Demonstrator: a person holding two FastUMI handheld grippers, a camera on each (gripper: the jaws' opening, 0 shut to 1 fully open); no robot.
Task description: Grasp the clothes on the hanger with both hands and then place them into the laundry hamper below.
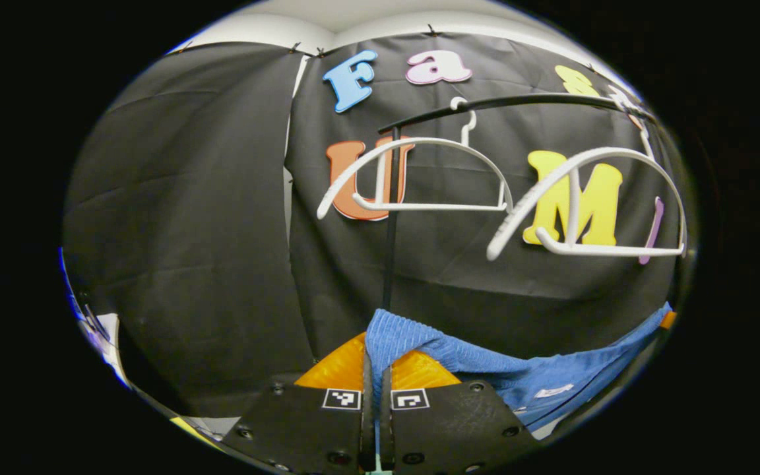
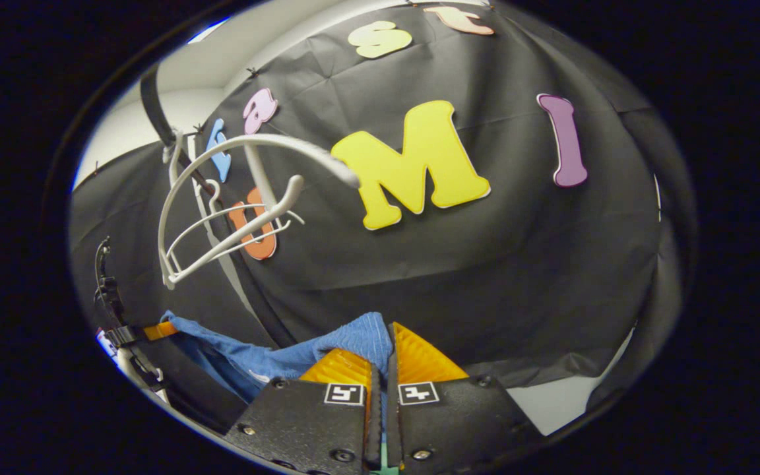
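The left tool [image 1: 377, 379] is clenched on a fold of the blue garment [image 1: 518, 376]: in the left gripper view its two fingers stand almost together with the ribbed cloth rising out from between them. From there the garment runs off as a slack band toward the lower right edge of that view, where the other tool's tip can just be made out holding its far end.

The right tool [image 2: 380, 369] is likewise clamped on the cloth, a bunch of the same blue garment [image 2: 327, 353] pinched between its fingers and trailing away to the left in the right gripper view.

Above both tools, two white hangers [image 1: 419, 178] hang bare from a dark rail [image 1: 518, 102] in front of the black booth wall; the nearer one [image 1: 591, 204] carries nothing either. The garment sits well below them, stretched between the two tools and apart from the hangers.

Judged from this, the grasp with both hands is made and the garment is already off its hanger. What is left is to lower it and let it go into the laundry hamper.
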